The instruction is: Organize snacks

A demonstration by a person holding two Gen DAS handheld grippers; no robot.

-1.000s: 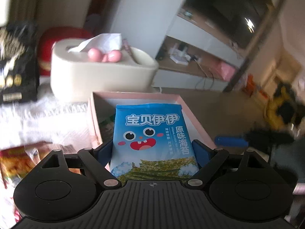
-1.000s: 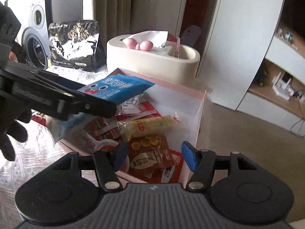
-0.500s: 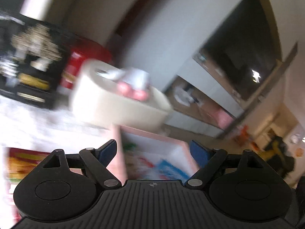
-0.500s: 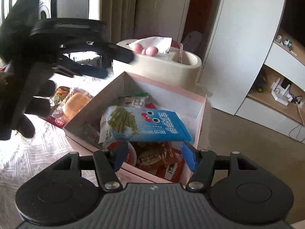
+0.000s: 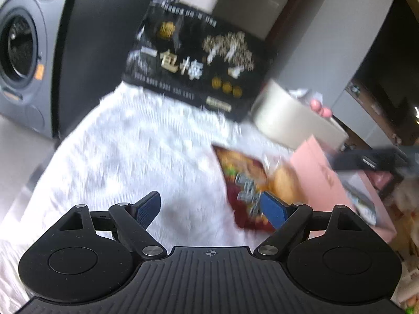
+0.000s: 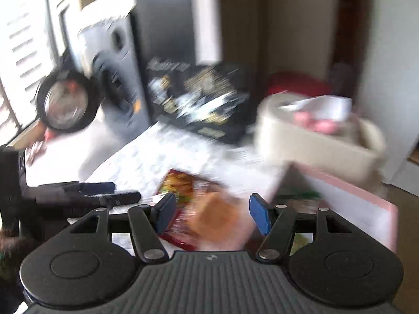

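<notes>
Both views are smeared by motion, so fine detail is lost. The left gripper point(image 5: 210, 210) hangs with its blue-padded jaws spread and nothing between them, over the white fluffy cloth point(image 5: 131, 151). The red snack packet with a food picture point(image 5: 241, 183) lies on that cloth right of centre in the left wrist view, its lower end touching or just behind the right blue pad. Its long axis runs from upper left to lower right. A clear-wrapped round golden bun point(image 5: 284, 183) sits against it, just beside the pink cardboard box point(image 5: 322, 172) at the right edge.

In the right wrist view the right gripper point(image 6: 212, 213), also spread and empty, has the same red packet point(image 6: 180, 191) and bun point(image 6: 214, 219) low in the centre, straight between its pads. The left gripper point(image 6: 104, 192) shows at the left edge, off to the side. By my reading the right gripper is better lined up for the next pick, with the box point(image 6: 353, 204) close at its right.
</notes>
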